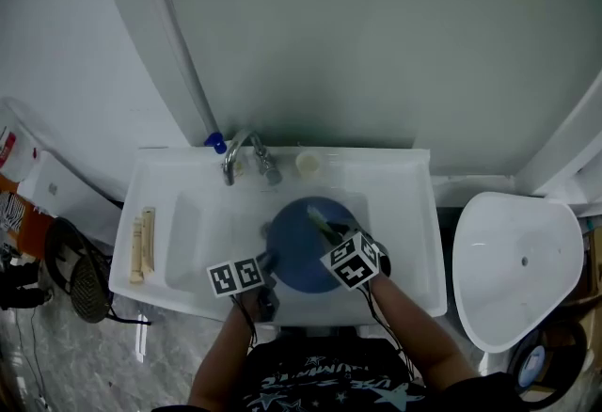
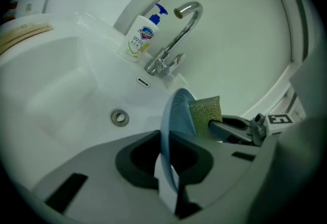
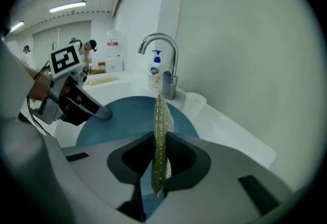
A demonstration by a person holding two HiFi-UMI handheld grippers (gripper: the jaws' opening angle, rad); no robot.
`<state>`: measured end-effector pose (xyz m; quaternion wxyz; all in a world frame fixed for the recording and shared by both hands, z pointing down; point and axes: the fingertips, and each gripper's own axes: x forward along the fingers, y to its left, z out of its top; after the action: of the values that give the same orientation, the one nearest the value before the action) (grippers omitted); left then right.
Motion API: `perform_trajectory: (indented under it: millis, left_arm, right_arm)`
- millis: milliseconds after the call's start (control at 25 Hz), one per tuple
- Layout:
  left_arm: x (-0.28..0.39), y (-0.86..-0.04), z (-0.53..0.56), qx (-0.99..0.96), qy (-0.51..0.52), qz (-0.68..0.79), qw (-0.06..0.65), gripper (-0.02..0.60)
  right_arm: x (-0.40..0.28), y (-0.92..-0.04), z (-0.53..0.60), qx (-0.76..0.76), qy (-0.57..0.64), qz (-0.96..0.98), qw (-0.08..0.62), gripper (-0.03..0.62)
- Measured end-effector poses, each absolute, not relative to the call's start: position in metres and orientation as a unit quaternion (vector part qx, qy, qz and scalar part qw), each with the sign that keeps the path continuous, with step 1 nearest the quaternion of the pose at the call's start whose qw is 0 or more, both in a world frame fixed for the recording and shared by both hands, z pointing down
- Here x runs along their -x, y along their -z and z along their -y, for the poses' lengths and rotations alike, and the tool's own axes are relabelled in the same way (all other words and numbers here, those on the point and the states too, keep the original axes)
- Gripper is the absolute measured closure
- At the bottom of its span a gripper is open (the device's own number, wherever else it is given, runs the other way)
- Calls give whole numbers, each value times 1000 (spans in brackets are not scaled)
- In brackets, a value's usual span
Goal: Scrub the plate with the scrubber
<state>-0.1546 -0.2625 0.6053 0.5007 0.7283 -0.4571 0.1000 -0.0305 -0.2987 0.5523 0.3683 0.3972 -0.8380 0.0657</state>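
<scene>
Pale green wall panels stand behind a white sink (image 1: pixel 188 245) set into a narrow counter, with a chrome faucet (image 1: pixel 246 156), a soap bottle (image 2: pixel 140 39) and a small cup (image 1: pixel 307 163) along its back edge. The blue plate (image 1: pixel 292 248) is held up over the basin, not resting in it. The left gripper (image 2: pixel 164 164) has its jaws clenched on the plate's near rim, and from its own view the plate runs edge-on between them.

The right gripper (image 3: pixel 159 159) grips the yellow-green scrubber (image 3: pixel 159 131), jaws pinched tight on the thin pad, which stands upright between them. Its free end reaches the upper right part of the plate's face and appears to lie against it (the left gripper view shows the pad just behind the plate's edge).

By my reading the scrubbing is in hand, not just being set up, since both things are picked up and brought together. I see no running water, no foam and no obvious dirt on the blue surface, so I cannot say how much of it is cleaned. The lower and left parts of the face lie away from the pad and would probably need passes too.
</scene>
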Motion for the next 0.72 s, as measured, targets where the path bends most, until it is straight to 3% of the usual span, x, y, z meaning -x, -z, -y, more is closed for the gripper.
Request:
perform_trajectory:
  millis: [200, 720]
  left_arm:
    - [148, -600, 253, -728, -93, 460, 500, 548]
    - [143, -598, 249, -723, -90, 473, 495, 548]
  right_arm:
    - [42, -560, 293, -371, -12, 830, 416, 522]
    - [86, -567, 249, -227, 52, 882, 411, 520]
